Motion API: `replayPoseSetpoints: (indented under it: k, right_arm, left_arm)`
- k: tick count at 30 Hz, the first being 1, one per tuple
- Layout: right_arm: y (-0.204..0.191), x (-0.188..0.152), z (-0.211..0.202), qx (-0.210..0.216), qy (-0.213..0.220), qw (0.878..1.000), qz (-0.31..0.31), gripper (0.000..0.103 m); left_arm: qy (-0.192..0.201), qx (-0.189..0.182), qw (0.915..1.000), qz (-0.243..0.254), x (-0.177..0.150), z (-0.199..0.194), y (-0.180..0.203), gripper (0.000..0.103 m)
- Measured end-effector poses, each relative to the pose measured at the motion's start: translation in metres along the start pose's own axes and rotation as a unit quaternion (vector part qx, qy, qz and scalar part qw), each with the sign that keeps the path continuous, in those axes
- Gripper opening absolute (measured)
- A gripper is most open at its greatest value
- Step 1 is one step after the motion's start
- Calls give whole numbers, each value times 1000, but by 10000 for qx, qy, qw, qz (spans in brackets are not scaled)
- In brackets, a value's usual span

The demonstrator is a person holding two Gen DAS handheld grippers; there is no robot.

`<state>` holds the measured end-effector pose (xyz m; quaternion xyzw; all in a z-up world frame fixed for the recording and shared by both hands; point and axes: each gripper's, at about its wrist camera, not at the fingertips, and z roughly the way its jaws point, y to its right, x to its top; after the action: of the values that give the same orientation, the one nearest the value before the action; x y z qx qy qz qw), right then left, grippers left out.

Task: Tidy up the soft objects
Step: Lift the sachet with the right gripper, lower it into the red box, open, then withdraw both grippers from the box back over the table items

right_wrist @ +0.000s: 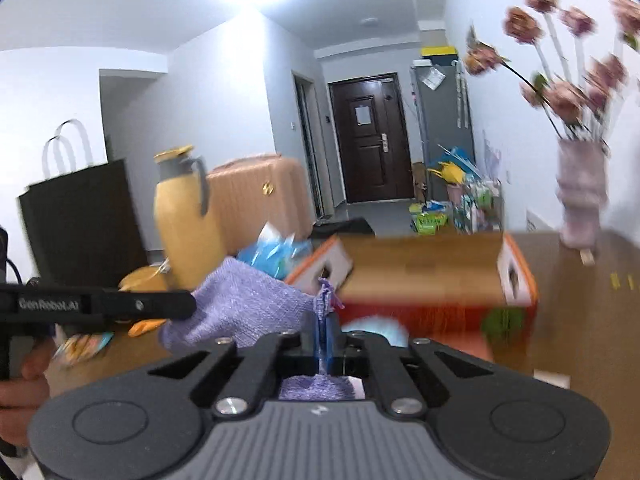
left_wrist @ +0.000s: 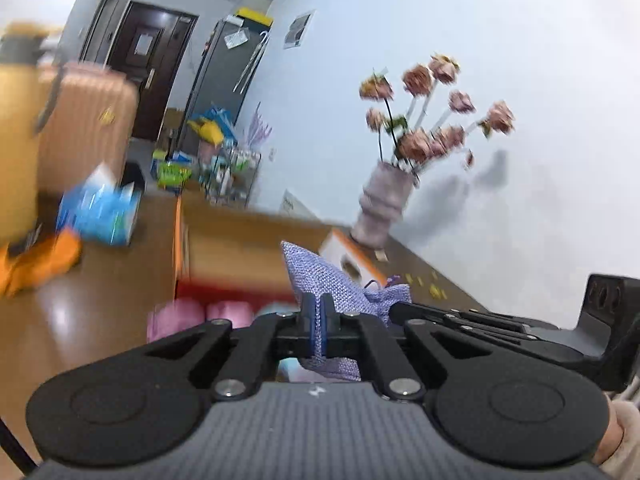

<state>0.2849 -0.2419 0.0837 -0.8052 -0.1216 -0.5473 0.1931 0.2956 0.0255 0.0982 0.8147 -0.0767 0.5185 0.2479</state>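
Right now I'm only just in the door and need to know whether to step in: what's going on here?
A person holds a gripper in each hand, and both are clamped on one purple woven pouch. The left gripper pinches one edge, the right gripper the drawstring end. The pouch hangs above the wooden table, in front of an orange cardboard box.

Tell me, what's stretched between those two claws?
A purple cloth pouch. The right gripper pinches its drawstring end and the left gripper its other end; both wrist views show it.
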Motion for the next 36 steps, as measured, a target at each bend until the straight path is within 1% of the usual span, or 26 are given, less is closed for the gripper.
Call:
replayPoseSetpoints:
  k: [1,2,4,6,7,8,10,11,12,13,14,16,18,19,20,21,22,23,24,27,29,30,32,34,36]
  right_arm:
    - [10,21,19,-10,-25,10000,-9,3]
    - [22,44,44,-17,-145,9999,-30,3]
    - [42,82,99,-68,-409,9991,-79,3]
    - [57,106,158,-179,-796,9964,-212,3]
    - [66,113,189,-250,-998,9946,-158,3]
    - [72,116,216,-282,-1224,9920,-138,3]
    - [88,118,272,-432,-1609,9860,-52,3]
    - [94,116,294,-463,-1786,9828,-30,3]
    - [99,114,312,-463,-1924,9802,55,4]
    - [103,112,327,-444,-2044,9778,146,7]
    - [107,110,341,-439,-2151,9753,227,14]
    - [111,105,357,-470,-2287,9719,298,16]
    - [110,104,361,-481,-2232,9733,242,25]
    - [111,106,361,-470,-2207,9739,250,33]
    - [112,103,354,-452,-2159,9749,295,35]
    - [114,106,350,-440,-2094,9762,361,35]
    - [116,110,342,-462,-2040,9771,381,36]
    - [119,115,337,-500,-2015,9776,358,36]
    - [121,120,326,-554,-1958,9785,329,36]
    - [129,141,284,-741,-1745,9814,288,42]
    - [134,158,250,-858,-1579,9834,270,48]
    - [137,166,230,-930,-1485,9842,257,50]
    - [138,180,188,-1038,-1334,9854,221,58]
    - [137,188,148,-1122,-1213,9861,191,62]
    - [137,193,111,-1182,-1104,9867,191,63]
  left_arm:
    - [-62,68,9999,78,21,22,-3,3]
    - [-160,216,9995,185,43,51,-8,3]
    - [-329,524,9977,280,71,101,-21,3]
    - [-625,789,9949,114,91,157,-41,3]
    - [-784,861,9932,53,98,184,-52,3]
    - [-899,1005,9909,-34,102,209,-64,3]
    - [-1143,1199,9862,29,104,249,-80,3]
    - [-1237,1451,9816,-44,102,267,-89,4]
    - [-1327,1626,9777,-52,98,279,-95,4]
    - [-1420,1720,9748,-8,94,290,-100,5]
    - [-1479,1789,9727,32,90,297,-103,6]
    - [-1583,1835,9699,230,83,307,-105,6]
    - [-1621,1855,9686,326,79,309,-107,7]
    - [-1645,1838,9685,336,79,309,-107,10]
    - [-1639,1835,9687,340,79,308,-107,15]
    - [-1607,1851,9689,351,81,306,-106,19]
    - [-1561,1882,9690,361,81,298,-106,29]
    - [-1496,1925,9691,387,85,291,-103,34]
    - [-1425,1953,9694,433,91,283,-99,34]
    - [-1234,1919,9722,522,112,250,-85,37]
    - [-1053,1975,9730,558,128,219,-72,47]
    - [-963,2019,9728,603,134,204,-66,49]
    - [-750,2141,9715,691,146,168,-50,56]
    - [-607,2227,9702,733,153,136,-36,63]
    - [-545,2265,9696,752,156,110,-24,64]
